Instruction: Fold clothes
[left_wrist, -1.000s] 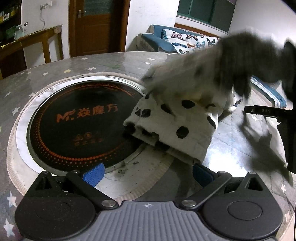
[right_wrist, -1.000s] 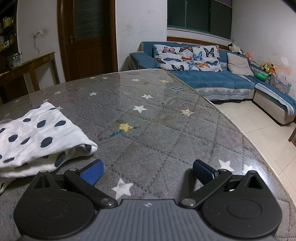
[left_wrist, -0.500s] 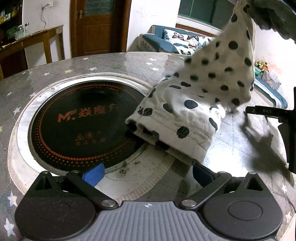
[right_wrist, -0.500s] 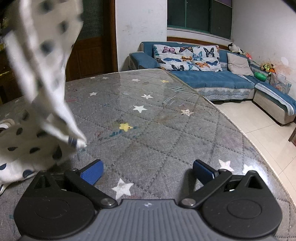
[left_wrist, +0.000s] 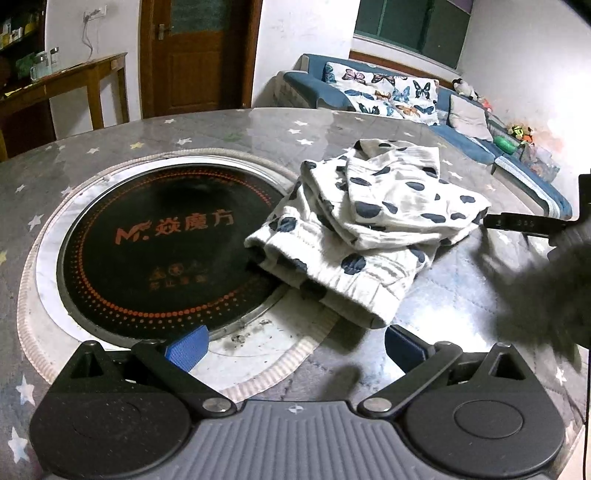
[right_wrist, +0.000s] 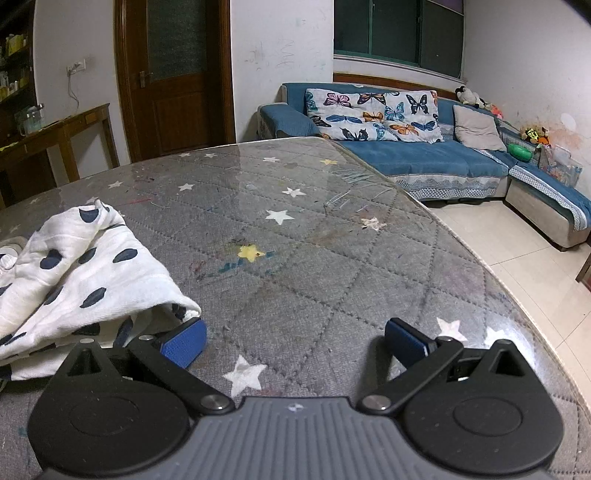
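White dotted garment (left_wrist: 369, 229), one, lies folded on table (right_wrist: 314, 258); both tools (left_wrist: 293, 349) (right_wrist: 295, 341) gape, empty.

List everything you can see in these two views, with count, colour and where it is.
spotted garment: one, white with dark spots, loosely folded on the table, one edge over the cooktop
cooktop: one, black with orange markings, round, set into the table
table: one, grey quilted cover with stars
sofa: one, blue, behind the table
butterfly cushions: white, on the sofa
door: one, brown, back wall
side table: one, wooden, far left
left gripper: blue pads, open, before the garment
right gripper: blue pads, open, beside the garment
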